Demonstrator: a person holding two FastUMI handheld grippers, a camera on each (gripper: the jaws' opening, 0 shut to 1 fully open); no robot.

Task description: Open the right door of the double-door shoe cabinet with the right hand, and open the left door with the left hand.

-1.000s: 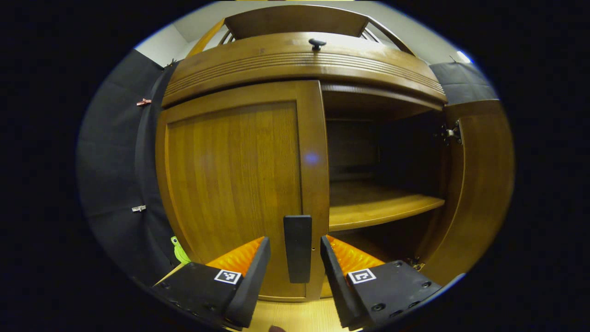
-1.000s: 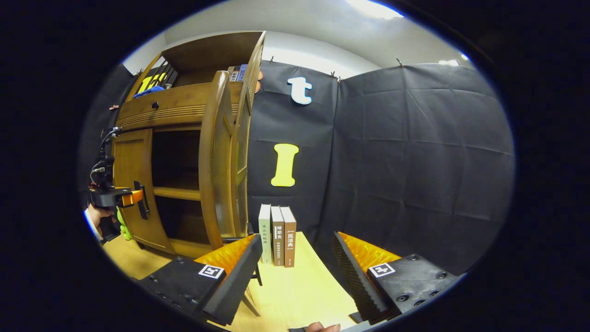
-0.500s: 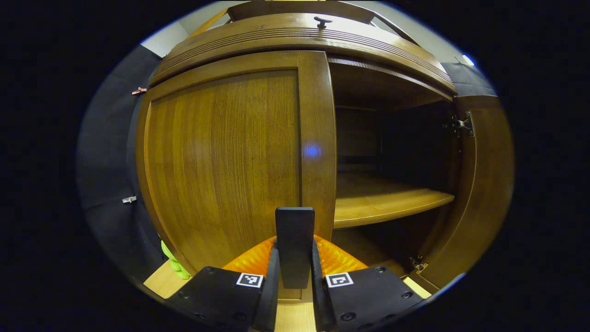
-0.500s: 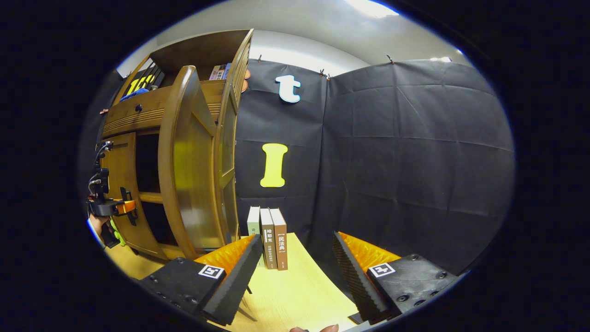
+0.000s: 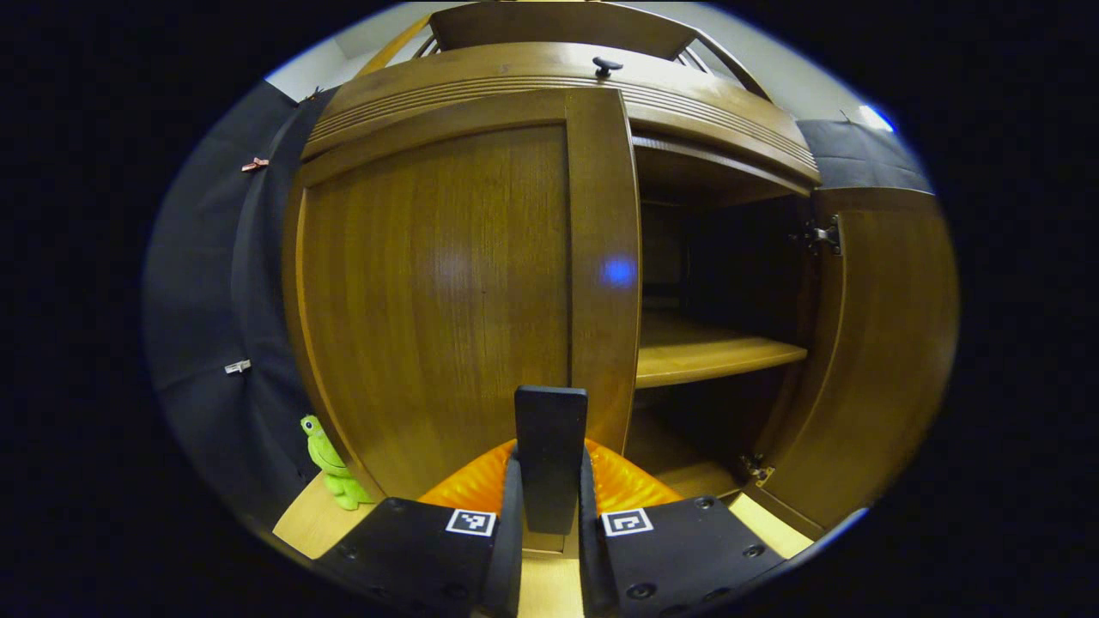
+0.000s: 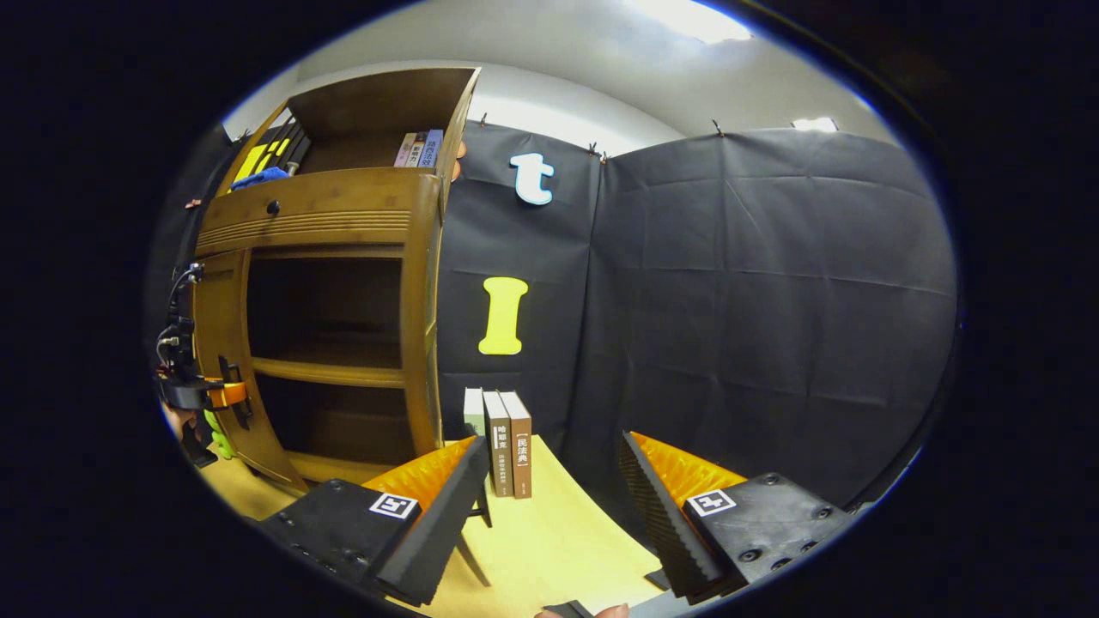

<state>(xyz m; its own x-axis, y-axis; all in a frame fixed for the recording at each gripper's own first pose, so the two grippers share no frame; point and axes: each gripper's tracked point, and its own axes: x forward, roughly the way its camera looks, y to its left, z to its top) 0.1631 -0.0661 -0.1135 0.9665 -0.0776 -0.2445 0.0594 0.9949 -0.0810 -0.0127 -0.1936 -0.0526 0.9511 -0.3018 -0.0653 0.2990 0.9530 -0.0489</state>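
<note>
At the shoe cabinet (image 5: 549,94), the left gripper (image 5: 549,549) has clamped the left door's handle (image 5: 550,455), ready to pull, while the right gripper (image 6: 549,506) hangs open beside the already-opened right door (image 5: 884,360).

Chinese titles "民法典" on a brown book spine (image 6: 520,455)

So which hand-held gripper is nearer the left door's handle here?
Left. The left hand-held gripper is shut on the left door's handle. The right hand-held gripper hangs open off to the cabinet's right, facing the books.
</note>
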